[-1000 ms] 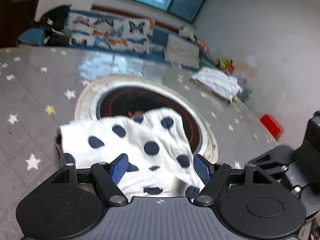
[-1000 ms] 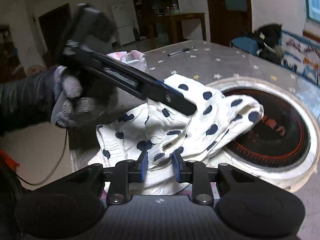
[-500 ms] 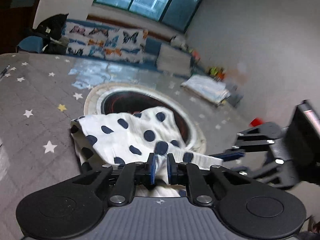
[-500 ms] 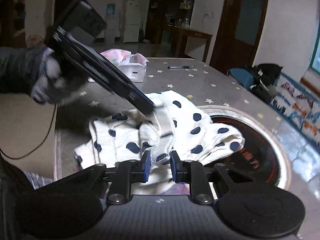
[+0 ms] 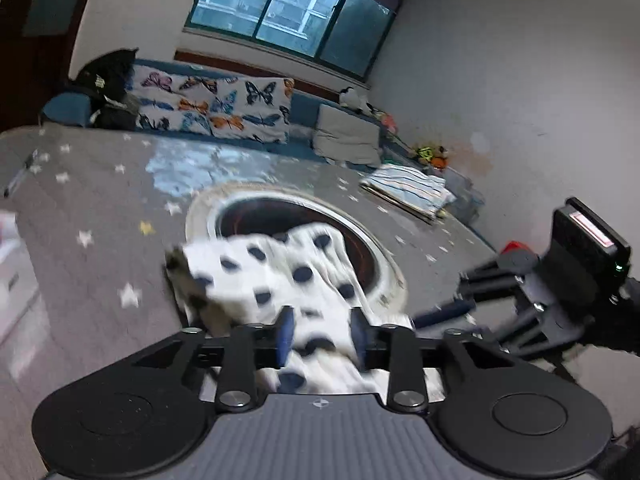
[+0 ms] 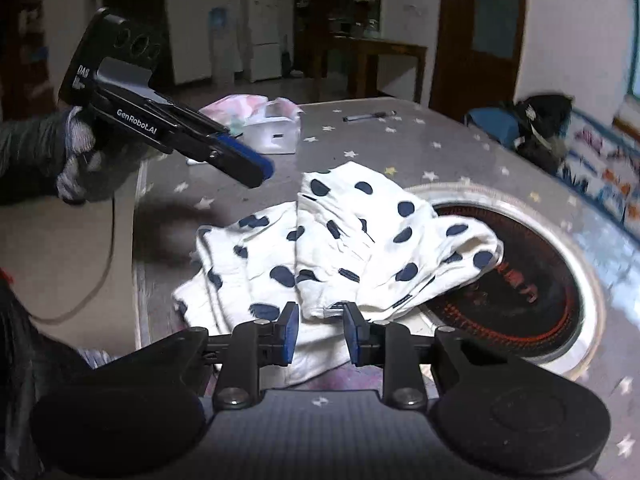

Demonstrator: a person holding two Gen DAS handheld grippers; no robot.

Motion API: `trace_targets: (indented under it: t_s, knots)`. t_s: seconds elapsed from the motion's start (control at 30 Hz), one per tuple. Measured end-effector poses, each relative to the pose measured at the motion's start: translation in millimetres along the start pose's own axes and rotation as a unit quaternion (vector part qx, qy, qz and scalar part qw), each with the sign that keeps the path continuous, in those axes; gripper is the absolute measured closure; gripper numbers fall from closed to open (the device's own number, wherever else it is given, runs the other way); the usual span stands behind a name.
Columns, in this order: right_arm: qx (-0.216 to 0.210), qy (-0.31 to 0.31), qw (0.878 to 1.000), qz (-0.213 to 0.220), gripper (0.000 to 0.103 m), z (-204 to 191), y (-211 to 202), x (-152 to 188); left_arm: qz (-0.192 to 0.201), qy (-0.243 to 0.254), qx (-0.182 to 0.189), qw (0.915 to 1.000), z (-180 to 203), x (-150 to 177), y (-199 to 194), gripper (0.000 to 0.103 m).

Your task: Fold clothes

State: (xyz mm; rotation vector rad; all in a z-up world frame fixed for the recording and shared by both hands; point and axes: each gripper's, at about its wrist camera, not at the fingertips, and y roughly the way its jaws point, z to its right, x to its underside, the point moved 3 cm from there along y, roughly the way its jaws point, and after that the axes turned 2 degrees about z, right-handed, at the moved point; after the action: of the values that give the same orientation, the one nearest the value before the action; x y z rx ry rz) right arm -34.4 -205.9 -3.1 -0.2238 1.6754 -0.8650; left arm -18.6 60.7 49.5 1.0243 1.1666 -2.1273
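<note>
The white cloth with dark dots [image 6: 340, 248] lies in front of both pairs of jaws on the grey surface with stars [image 6: 420, 136]. One part of it hangs over the round plate with the dark red middle [image 6: 532, 280]. It is not flat. It is gathered into several soft layers: a top flap, a second layer under it, and a loose end toward the edge of the surface. The edges do not line up and there are many wrinkles, so I judge it is only partly folded, or bunched. A neat, finished fold is not visible.

The right gripper [image 6: 320, 328] is low, just before the near edge of the cloth. Its jaws stand apart with a clear gap and nothing is pinched between them; the hem lies just beyond the tips. The left gripper [image 6: 244, 164], seen from the right wrist camera, is raised above the surface, away from the cloth, held by a gloved hand [image 6: 76, 164]. From this side I cannot measure its gap, but in its own blurred view the blue pads [image 5: 285, 332] stand apart and the cloth is seen between and behind them, not squeezed. So I judge both are open and the cloth is free.

What remains, as I judge: to smooth the layers, bring the edges together, and make the cloth compact.

Beyond the left gripper stand a white box with a pink cloth [image 6: 264, 124] and a pen [image 6: 370, 116].
</note>
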Motion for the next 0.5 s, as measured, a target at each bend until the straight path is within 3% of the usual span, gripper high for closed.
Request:
trace_targets:
  t_s: [0.17, 0.37, 0.47, 0.5]
  knots:
    - [-0.028, 0.095, 0.995, 0.019, 0.079, 19, -2, 0, 0.0, 0.02, -0.008, 0.9998, -2, -22, 33, 0.056]
    - [-0.026, 0.141, 0.99, 0.017, 0.077, 30, 5, 3, -0.056, 0.032, -0.023, 0.9977, -9, -17, 76, 0.055]
    - [-0.029, 0.148, 0.989, 0.01, 0.078, 29, 13, 6, -0.078, 0.037, -0.03, 0.9958, -11, -10, 86, 0.059]
    - [-0.029, 0.145, 0.989, 0.007, 0.079, 28, 15, 6, -0.079, 0.041, -0.03, 0.9955, -10, -8, 86, 0.07]
